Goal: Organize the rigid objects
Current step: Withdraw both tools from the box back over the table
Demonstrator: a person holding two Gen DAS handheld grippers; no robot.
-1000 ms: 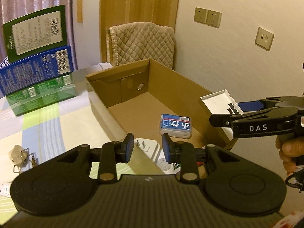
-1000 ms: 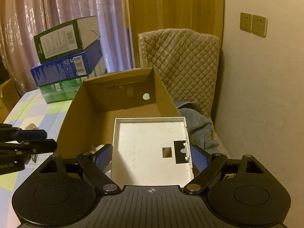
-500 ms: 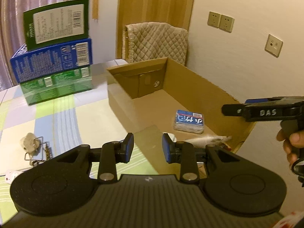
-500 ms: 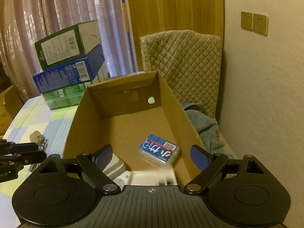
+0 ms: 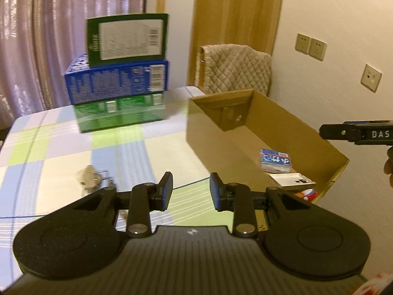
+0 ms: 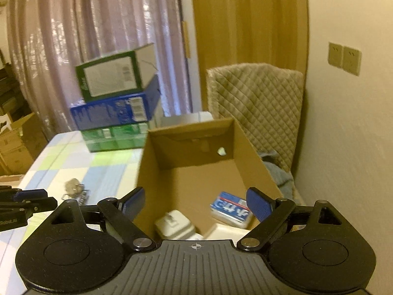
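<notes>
An open cardboard box (image 5: 213, 142) stands on the checked tablecloth. Inside it lie a blue card pack (image 5: 275, 159), a flat white case (image 5: 292, 180) and a white adapter (image 6: 175, 223). My right gripper (image 6: 195, 202) hovers above the box's near end, open and empty; the left wrist view shows its finger (image 5: 356, 131) at the right edge. My left gripper (image 5: 190, 193) hangs over the tablecloth left of the box, its jaws drawn in close with nothing between them. A small beige object with a metal ring (image 5: 88, 178) lies on the cloth just left of it.
Three stacked cartons (image 5: 120, 91), green, blue and green, stand at the table's far side. A quilted chair back (image 5: 235, 68) rises behind the box, by the wall. More cardboard boxes (image 6: 14, 147) sit on the floor at the left.
The white case that sat between my right gripper's fingers now lies in the box, and that gripper has risen. My left gripper has swung left, from over the box to over the cloth.
</notes>
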